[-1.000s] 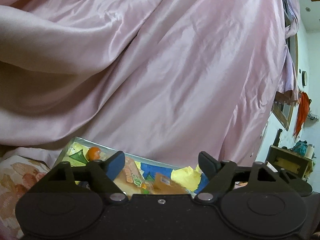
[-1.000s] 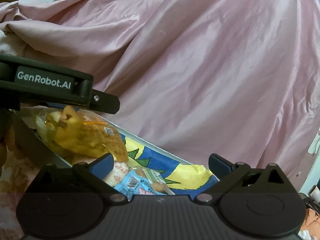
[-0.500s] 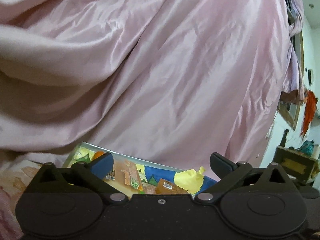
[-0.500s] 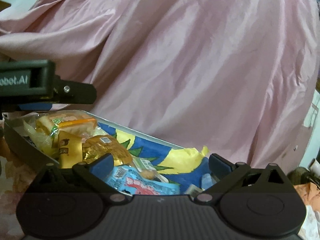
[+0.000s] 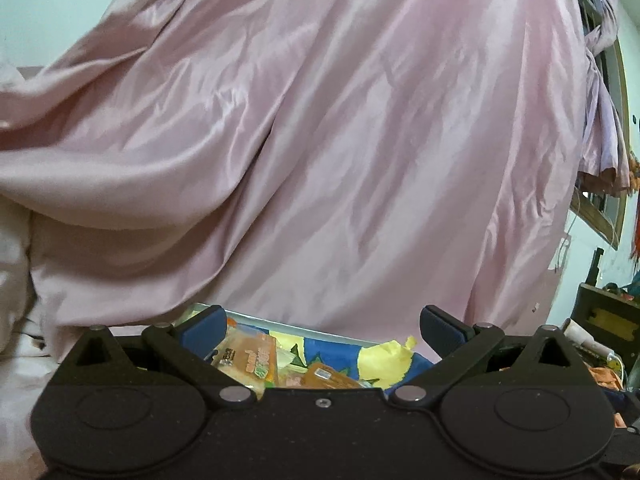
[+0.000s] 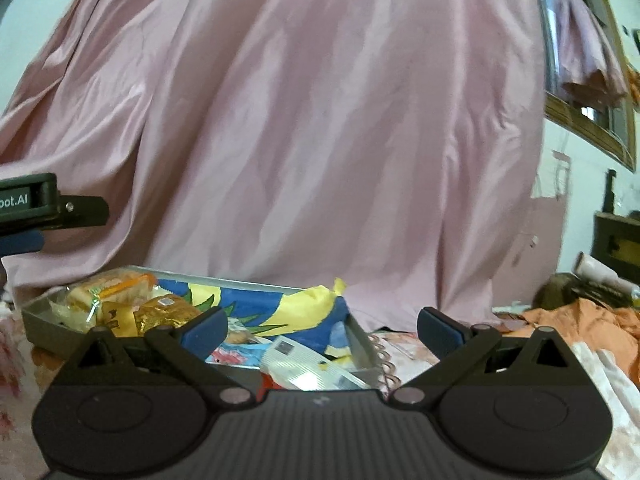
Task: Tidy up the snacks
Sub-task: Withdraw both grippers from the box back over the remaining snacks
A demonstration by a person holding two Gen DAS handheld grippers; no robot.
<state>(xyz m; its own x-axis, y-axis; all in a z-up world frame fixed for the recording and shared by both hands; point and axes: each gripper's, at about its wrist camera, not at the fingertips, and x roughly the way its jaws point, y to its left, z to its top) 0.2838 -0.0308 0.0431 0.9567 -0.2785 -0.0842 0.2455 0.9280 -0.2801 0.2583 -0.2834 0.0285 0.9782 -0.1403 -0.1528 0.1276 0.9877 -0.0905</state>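
A shallow grey tray (image 6: 40, 322) with a blue and yellow printed lining holds several wrapped snacks on a bed. Among them are a golden packet (image 6: 166, 310), an orange-wrapped cake (image 6: 112, 290) and a white striped packet (image 6: 296, 368). My right gripper (image 6: 322, 326) hovers open just in front of the tray, nothing between its blue pads. The left gripper (image 5: 322, 326) is open and empty too, above the tray (image 5: 340, 336), over an orange packet (image 5: 252, 358). The left gripper's side (image 6: 52, 204) also shows at the left edge of the right wrist view.
A large pink satin sheet (image 6: 320, 120) hangs behind the tray and fills most of both views. Orange clothes (image 6: 576, 320) lie on the floral bedding at the right. A dark wooden cabinet (image 6: 616, 240) and a window frame (image 6: 588, 124) stand at the far right.
Both grippers have pulled back and risen from the tray. The left jaws have widened. The right view has rolled level, and the tray now sits lower and farther away.
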